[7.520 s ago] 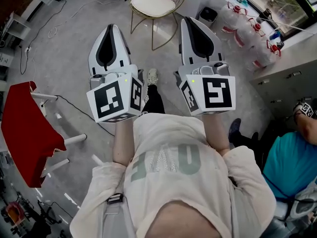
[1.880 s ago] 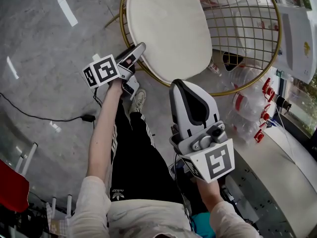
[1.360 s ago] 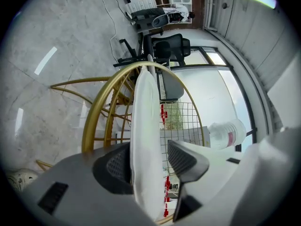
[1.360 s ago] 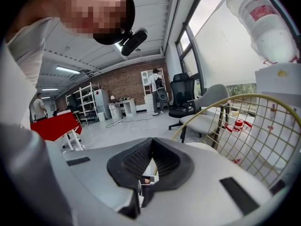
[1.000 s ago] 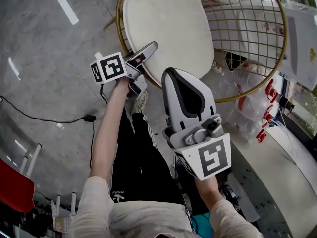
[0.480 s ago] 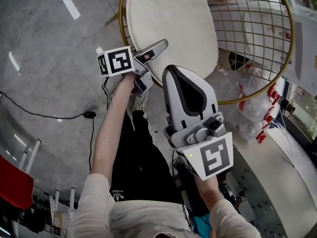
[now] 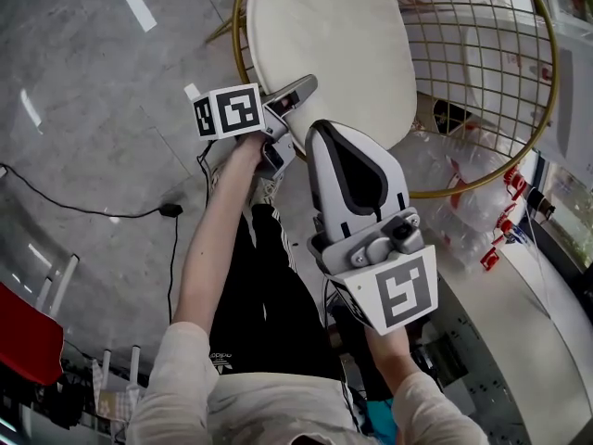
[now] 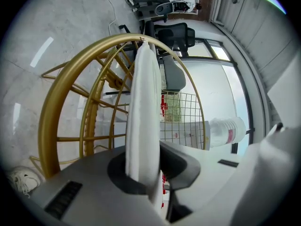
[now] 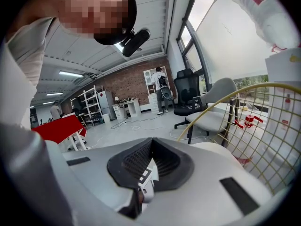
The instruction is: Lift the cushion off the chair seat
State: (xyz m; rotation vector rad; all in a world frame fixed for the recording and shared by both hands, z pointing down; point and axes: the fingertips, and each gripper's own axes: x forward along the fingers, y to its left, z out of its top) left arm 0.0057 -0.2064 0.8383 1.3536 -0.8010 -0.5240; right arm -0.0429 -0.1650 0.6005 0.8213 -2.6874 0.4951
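Observation:
A round cream cushion (image 7: 334,49) lies on the seat of a gold wire chair (image 7: 482,179). My left gripper (image 7: 301,89) is at the cushion's near left edge. In the left gripper view the cushion (image 8: 143,117) stands edge-on between the jaws of my left gripper (image 8: 143,173). Those jaws have just been closing and now pinch that edge, with the gold rim (image 8: 61,93) beside it. My right gripper (image 7: 324,133) hovers shut over the chair's near rim, holding nothing. In the right gripper view, nothing sits between the closed jaws of my right gripper (image 9: 151,145).
Several large water bottles (image 7: 463,230) with red caps lie by the chair's right side. A black cable (image 7: 93,213) crosses the grey floor at left. A red table (image 7: 23,332) sits at the lower left, a white counter (image 7: 547,341) at the right.
My left gripper has slid a little further along the cushion's edge, and its jaws, open before, have closed on that edge. The right gripper has barely moved.

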